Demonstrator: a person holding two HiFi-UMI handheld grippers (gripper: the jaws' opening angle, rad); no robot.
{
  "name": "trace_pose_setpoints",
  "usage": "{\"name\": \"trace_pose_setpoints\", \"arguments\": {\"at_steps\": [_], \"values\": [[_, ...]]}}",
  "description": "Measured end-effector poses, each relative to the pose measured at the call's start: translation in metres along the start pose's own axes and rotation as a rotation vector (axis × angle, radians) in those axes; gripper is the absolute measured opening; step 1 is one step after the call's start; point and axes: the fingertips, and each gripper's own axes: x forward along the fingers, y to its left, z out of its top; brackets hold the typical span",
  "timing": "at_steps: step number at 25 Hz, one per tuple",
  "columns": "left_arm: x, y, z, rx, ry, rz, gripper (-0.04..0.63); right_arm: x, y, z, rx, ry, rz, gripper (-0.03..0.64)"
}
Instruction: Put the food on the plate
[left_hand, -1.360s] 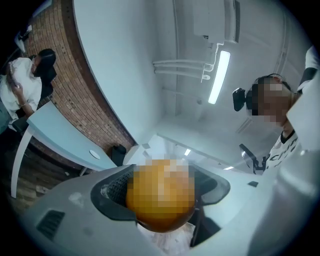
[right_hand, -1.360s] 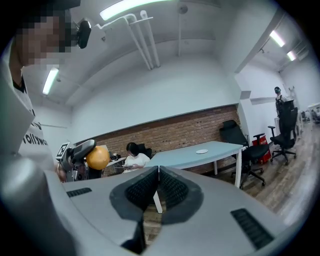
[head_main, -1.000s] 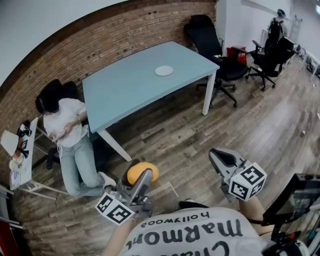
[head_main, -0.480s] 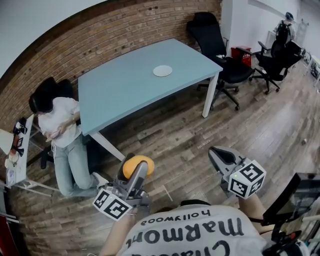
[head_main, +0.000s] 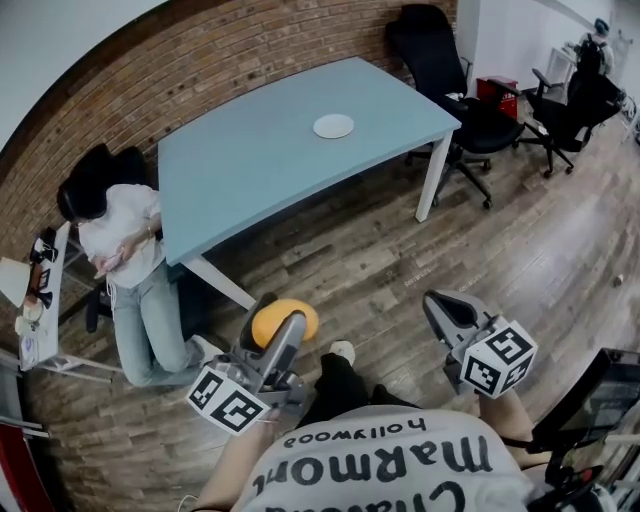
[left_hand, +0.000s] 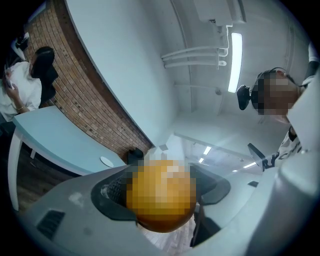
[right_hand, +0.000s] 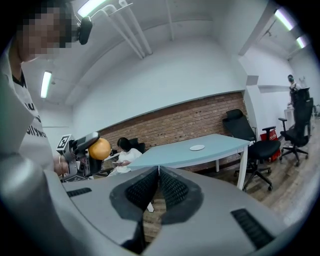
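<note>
My left gripper is shut on a round orange food item, held above the wooden floor at the lower left of the head view. In the left gripper view the orange ball fills the space between both pads. It also shows in the right gripper view as an orange ball at the left. My right gripper is shut with nothing between its pads, which meet in the right gripper view. A small white plate lies far ahead on the light blue table.
A person kneels by the table's left end against the brick wall. Black office chairs stand at the table's right end, with more chairs at the far right. Wooden floor lies between me and the table.
The table and plate have shifted in the head view as I walk toward them. A foot now shows between the grippers. Both grippers keep their hold and state.
</note>
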Motion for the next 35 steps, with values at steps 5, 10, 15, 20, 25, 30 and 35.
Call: {"name": "trace_pose_setpoints", "arguments": {"at_steps": [5, 10, 15, 20, 25, 30, 35], "values": [[0.033, 0.034, 0.002, -0.019, 0.006, -0.023, 0.318, 0.028, -0.026, 0.006, 0.019, 0.006, -0.043, 0.011], [0.078, 0.067, 0.01, -0.037, 0.011, -0.05, 0.318, 0.063, -0.053, 0.026, 0.008, 0.012, -0.06, 0.011], [0.118, 0.105, 0.029, -0.06, 0.022, -0.081, 0.318, 0.113, -0.074, 0.05, 0.001, 0.008, -0.067, 0.011], [0.154, 0.137, 0.044, -0.046, 0.088, -0.117, 0.318, 0.157, -0.096, 0.07, 0.015, 0.016, -0.079, 0.011], [0.181, 0.173, 0.055, -0.032, 0.132, -0.112, 0.318, 0.2, -0.11, 0.081, 0.023, 0.03, -0.087, 0.011], [0.203, 0.203, 0.064, -0.055, 0.168, -0.128, 0.318, 0.235, -0.123, 0.094, 0.027, 0.027, -0.105, 0.011], [0.224, 0.228, 0.08, -0.039, 0.156, -0.147, 0.318, 0.263, -0.132, 0.104, 0.015, 0.023, -0.117, 0.011]]}}
